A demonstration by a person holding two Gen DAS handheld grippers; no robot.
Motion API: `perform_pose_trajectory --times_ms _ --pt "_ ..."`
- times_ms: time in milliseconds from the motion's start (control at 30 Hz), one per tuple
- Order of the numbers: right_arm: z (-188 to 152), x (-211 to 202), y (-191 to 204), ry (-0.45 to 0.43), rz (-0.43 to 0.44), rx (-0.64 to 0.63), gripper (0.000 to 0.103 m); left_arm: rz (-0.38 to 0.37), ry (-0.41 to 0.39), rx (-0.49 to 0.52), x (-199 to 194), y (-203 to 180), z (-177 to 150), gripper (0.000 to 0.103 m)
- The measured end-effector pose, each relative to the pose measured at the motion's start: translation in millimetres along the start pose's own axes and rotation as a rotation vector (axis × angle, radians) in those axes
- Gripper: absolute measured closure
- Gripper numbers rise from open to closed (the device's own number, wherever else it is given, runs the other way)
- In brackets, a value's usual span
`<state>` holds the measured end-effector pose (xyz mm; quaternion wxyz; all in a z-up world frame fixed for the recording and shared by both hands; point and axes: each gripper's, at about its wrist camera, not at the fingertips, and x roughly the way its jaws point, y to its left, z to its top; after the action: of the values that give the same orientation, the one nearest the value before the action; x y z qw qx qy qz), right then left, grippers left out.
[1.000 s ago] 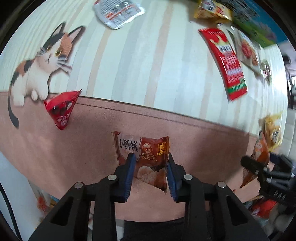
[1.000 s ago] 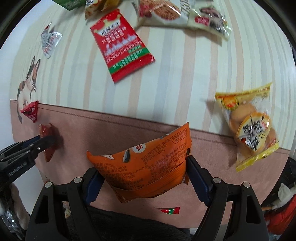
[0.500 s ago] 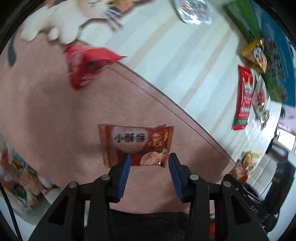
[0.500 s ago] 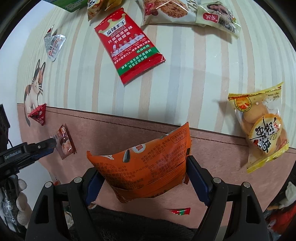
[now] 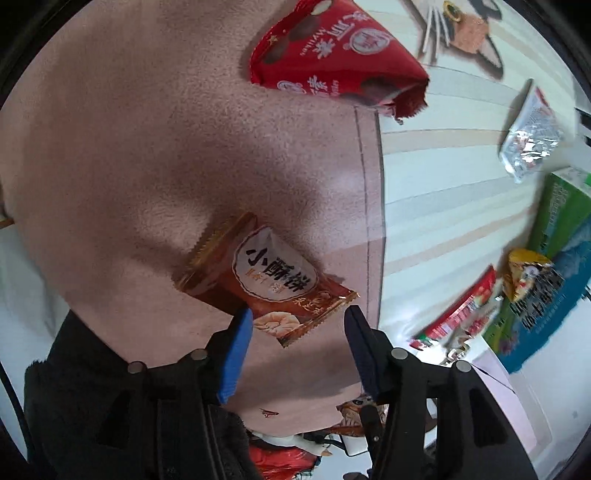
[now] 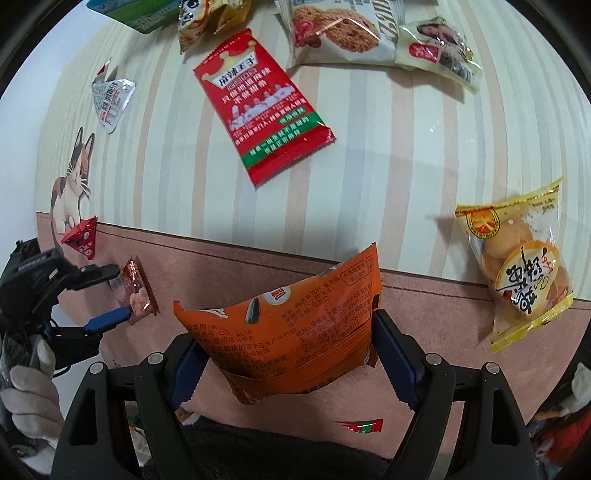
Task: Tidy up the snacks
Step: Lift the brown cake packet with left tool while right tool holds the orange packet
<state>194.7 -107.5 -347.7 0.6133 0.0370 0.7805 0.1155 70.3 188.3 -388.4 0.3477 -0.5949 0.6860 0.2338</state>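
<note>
My left gripper (image 5: 297, 319) is open, its blue pads apart on either side of a small brown pastry packet (image 5: 269, 280) that lies on the pink band of the tablecloth. The right wrist view shows the same packet (image 6: 136, 291) between the left gripper's (image 6: 118, 293) fingers. My right gripper (image 6: 284, 343) is shut on an orange sunflower-seed bag (image 6: 288, 325) and holds it above the pink band near the table's front edge.
A red triangular candy packet (image 5: 332, 55) lies just beyond the pastry. A long red spicy-snack packet (image 6: 258, 107), a yellow cookie pack (image 6: 521, 262), a silver packet (image 6: 110, 99), an oat-cookie bag (image 6: 332, 33) and green-blue boxes (image 5: 561, 236) lie on the striped cloth (image 6: 369, 166).
The left gripper has swung round to the left, lowered the pastry packet onto the pink band and opened. The right gripper has held the orange bag almost still.
</note>
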Motion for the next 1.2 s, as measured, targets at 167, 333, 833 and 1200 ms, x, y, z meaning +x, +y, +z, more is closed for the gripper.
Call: perform_pose_trajectory --times_ms 167,333,833,1200 --pt "1 -6 6 -0.017 0.016 -0.009 0.018 0.066 0.058 -0.126 19 15 3 0.048" --pt "1 -6 3 -0.017 0.034 0.001 0.018 0.073 0.02 -0.105 13 12 11 0.048" --pt "4 -3 -12 -0.013 0.046 0.024 0.018 0.128 -0.1 -0.024 2 -36 17 0.047" --pt "12 -7 -8 -0.027 0.036 -0.002 0.018 0.23 -0.149 0.081 -16 -51 48 0.044"
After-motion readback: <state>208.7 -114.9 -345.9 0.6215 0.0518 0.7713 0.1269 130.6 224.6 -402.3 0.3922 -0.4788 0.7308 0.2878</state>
